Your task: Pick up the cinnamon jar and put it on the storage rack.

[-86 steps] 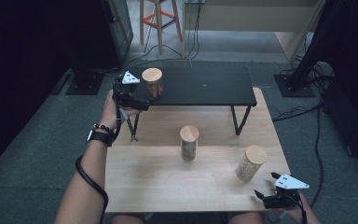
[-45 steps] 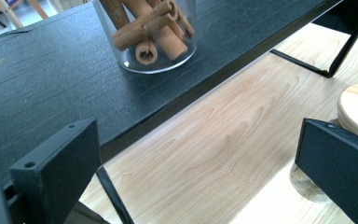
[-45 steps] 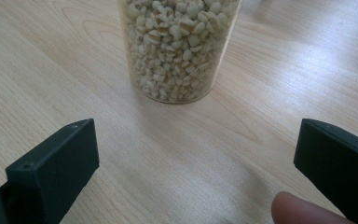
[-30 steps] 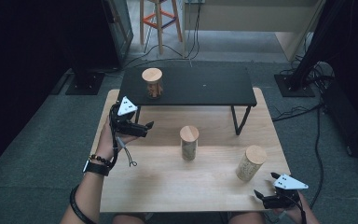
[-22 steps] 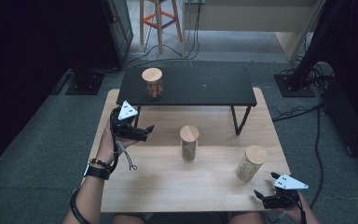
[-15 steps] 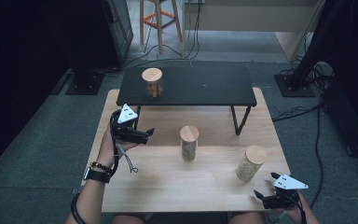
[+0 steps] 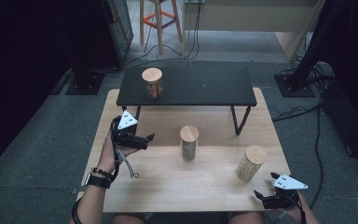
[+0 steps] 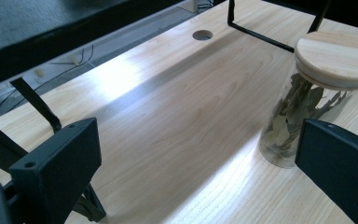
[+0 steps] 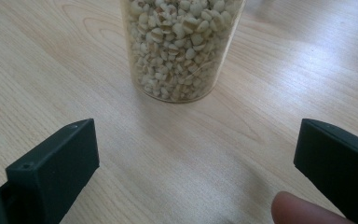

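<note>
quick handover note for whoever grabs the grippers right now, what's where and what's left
Left gripper: open, empty, above the light wooden table, pointing at the wood-lidded glass jar of dried leaves at its middle.
Right gripper: open, empty, near the table's front right corner, facing the wood-lidded glass jar of pale grains.
Done: one wood-lidded jar stands on the black raised shelf.
Left: probably the two table jars go up too.

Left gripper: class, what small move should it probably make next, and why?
Probably ease the left gripper forward toward the bay-leaf jar. Its jaws stand wide open and empty, and the jar stands upright just ahead, off to one side, not yet between them.
</note>
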Demonstrator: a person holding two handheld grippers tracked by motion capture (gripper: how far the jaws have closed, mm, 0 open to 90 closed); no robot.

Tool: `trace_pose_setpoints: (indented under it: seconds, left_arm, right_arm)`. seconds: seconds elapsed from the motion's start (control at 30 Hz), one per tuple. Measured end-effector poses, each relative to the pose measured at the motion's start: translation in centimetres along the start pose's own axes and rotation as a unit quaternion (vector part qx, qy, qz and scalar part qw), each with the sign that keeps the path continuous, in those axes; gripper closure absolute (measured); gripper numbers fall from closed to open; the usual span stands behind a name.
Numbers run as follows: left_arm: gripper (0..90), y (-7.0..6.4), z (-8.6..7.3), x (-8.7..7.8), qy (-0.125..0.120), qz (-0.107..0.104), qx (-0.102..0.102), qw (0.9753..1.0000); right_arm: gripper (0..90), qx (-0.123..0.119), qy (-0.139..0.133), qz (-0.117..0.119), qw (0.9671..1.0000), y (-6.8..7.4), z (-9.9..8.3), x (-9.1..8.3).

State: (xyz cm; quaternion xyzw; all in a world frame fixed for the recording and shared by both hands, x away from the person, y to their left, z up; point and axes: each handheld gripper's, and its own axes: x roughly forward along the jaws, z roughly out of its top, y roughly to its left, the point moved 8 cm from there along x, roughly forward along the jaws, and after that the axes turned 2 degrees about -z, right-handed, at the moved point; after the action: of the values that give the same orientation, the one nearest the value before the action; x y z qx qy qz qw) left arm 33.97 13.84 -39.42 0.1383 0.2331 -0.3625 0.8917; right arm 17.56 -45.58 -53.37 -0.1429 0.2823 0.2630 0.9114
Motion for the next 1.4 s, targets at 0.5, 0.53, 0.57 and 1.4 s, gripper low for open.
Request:
trace_pose_setpoints:
  seconds: [0.5,0.53,0.57,1.4]
  left_arm:
    - [0.3,-0.3,-1.9,0.1,0.001,-0.002,-0.001,1.0000]
    - [0.3,-0.3,-2.0,0.1,0.001,-0.002,-0.004,1.0000]
    - [0.3,-0.3,-2.1,0.1,0.002,-0.002,-0.004,1.0000]
    - [0.3,-1.0,-6.0,0.7,0.011,0.006,-0.018,0.9998]
  right_arm:
    - [0.0,-0.002,0.000,0.000,1.0000,0.0,0.0,0.0]
    - [0.0,-0.001,0.001,0.000,1.0000,0.0,0.0,0.0]
    - [0.0,-0.001,0.001,0.000,1.0000,0.0,0.0,0.0]
    - [0.0,-0.002,0.001,0.000,1.0000,0.1,0.0,0.0]
